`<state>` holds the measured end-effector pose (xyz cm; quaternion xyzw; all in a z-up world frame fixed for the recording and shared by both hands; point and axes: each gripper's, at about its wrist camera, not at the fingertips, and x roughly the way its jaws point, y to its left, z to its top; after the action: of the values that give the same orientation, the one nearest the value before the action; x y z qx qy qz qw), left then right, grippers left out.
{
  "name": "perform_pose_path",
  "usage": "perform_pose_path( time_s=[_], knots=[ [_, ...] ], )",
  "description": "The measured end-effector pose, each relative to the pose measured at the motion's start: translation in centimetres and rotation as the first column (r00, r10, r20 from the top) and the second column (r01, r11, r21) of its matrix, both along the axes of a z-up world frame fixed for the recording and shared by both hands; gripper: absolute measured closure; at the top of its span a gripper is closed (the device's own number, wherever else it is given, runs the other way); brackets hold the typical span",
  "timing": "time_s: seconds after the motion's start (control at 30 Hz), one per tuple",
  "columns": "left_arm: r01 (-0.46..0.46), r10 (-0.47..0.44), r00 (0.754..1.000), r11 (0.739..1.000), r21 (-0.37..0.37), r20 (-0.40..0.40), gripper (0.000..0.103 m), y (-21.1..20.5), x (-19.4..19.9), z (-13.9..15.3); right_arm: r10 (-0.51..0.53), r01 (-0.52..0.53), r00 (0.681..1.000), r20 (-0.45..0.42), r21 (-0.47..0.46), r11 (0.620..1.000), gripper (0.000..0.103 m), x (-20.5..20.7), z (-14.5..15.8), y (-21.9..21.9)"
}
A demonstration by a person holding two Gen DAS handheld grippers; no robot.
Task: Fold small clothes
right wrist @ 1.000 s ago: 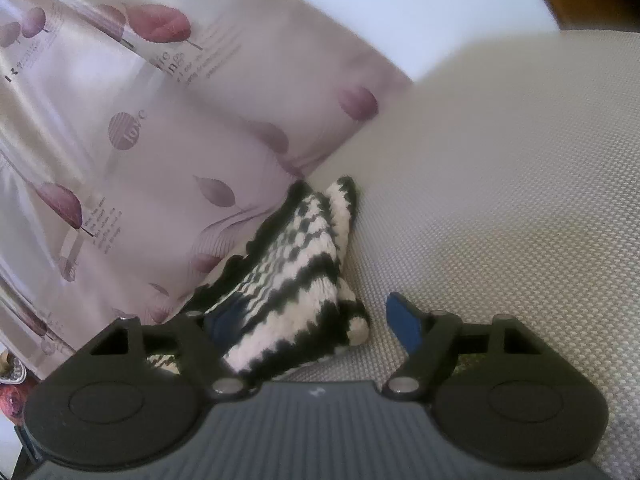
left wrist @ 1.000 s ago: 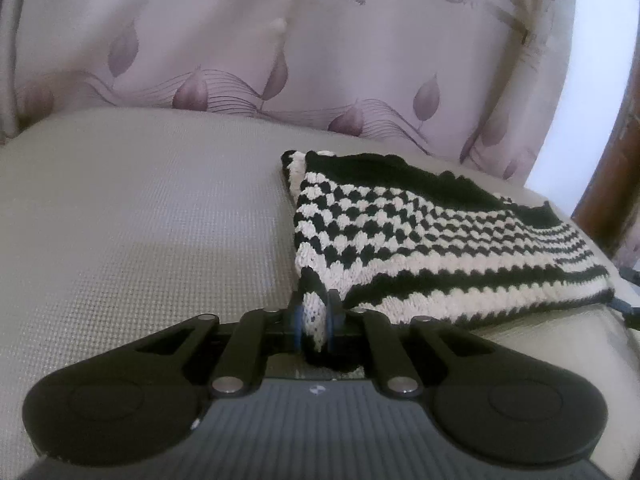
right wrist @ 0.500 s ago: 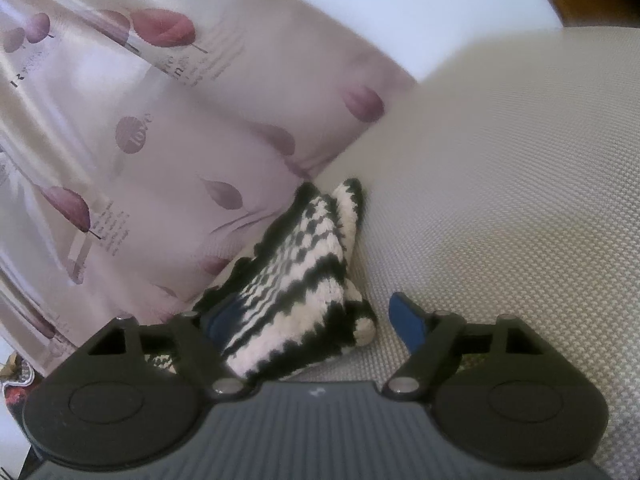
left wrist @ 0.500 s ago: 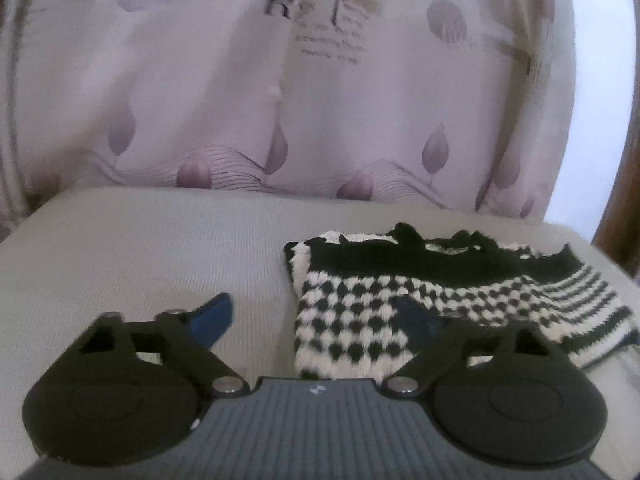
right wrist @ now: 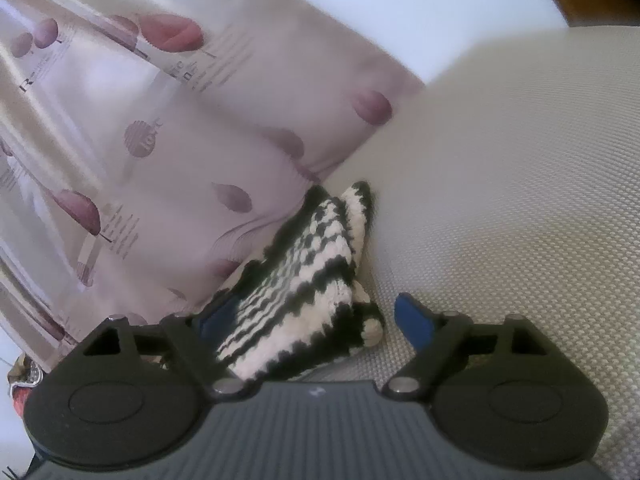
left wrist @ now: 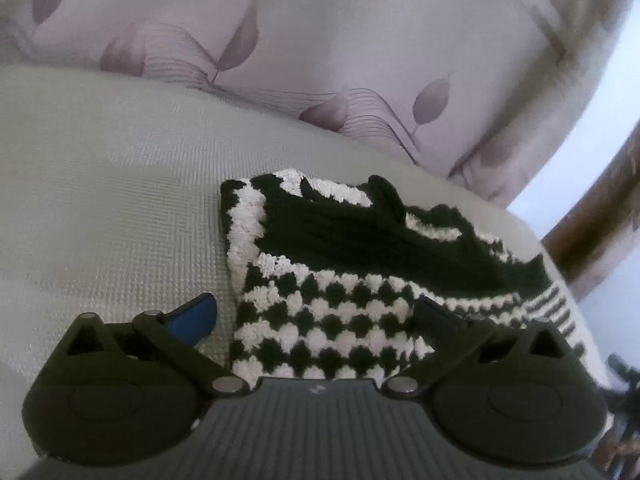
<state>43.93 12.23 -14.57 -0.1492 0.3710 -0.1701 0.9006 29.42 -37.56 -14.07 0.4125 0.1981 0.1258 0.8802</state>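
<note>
A small black-and-white knitted garment (left wrist: 360,272) lies folded on the beige woven surface (left wrist: 112,208), close to the curtain. My left gripper (left wrist: 316,316) hovers at its near left corner with the jaws still opening wide; the knit shows between the blue pads but neither presses on it. In the right wrist view the same garment (right wrist: 304,292) lies bunched between the fingers of my right gripper (right wrist: 312,316), whose jaws are opening. The left blue pad (right wrist: 218,312) sits behind the knit's edge and the right pad (right wrist: 412,320) stands apart from it.
A pale pink curtain (left wrist: 320,52) with leaf prints hangs right behind the garment. A brown wooden frame (left wrist: 600,216) stands at the far right. The beige surface (right wrist: 520,160) stretches away on the right of the right wrist view.
My left gripper let go of the garment's corner, opened wide and drew back and across. The garment now lies flat. The right gripper stayed put and its jaws widened a little.
</note>
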Motion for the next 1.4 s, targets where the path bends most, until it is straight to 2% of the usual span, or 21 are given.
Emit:
perform_pose_path(
  time_s=[0.13, 0.27, 0.4, 0.57, 0.93, 1.3, 1.4],
  knots=[
    [0.031, -0.033, 0.999, 0.998, 0.045, 0.036, 0.0, -0.4, -0.2, -0.3, -0.001, 0.001, 1.0, 0.003, 0.003, 1.0, 0.015, 0.0, -0.1, 0.0],
    [0.086, -0.105, 0.99, 0.979, 0.187, 0.098, 0.001, -1.9, -1.2, -0.4, -0.011, 0.011, 1.0, -0.004, -0.011, 1.0, 0.014, 0.0, 0.0, 0.2],
    [0.089, -0.108, 0.988, 0.982, 0.167, 0.109, 0.002, -1.4, -1.1, -0.5, -0.025, 0.025, 1.0, -0.014, -0.039, 0.999, 0.013, 0.1, 0.2, 0.6],
    [0.083, -0.106, 0.987, 0.98, 0.181, 0.119, 0.003, -1.8, -1.1, -0.5, -0.041, 0.038, 0.999, -0.03, -0.079, 0.996, 0.012, 0.4, 0.3, 1.1],
    [0.082, -0.108, 0.986, 0.977, 0.194, 0.125, 0.003, -2.0, -1.2, -0.5, -0.077, 0.063, 0.996, -0.052, -0.23, 0.971, 0.007, 0.5, 1.2, 3.0],
    [0.091, -0.12, 0.985, 0.971, 0.221, 0.12, 0.0, -2.3, -1.0, -0.5, -0.084, 0.072, 0.996, -0.036, -0.246, 0.967, 0.007, 0.2, 1.5, 3.1],
    [0.102, -0.126, 0.987, 0.973, 0.206, 0.104, 0.001, -2.0, -0.6, -0.4, -0.077, 0.068, 0.997, -0.03, -0.238, 0.969, 0.007, 0.1, 1.5, 3.0]
  ],
)
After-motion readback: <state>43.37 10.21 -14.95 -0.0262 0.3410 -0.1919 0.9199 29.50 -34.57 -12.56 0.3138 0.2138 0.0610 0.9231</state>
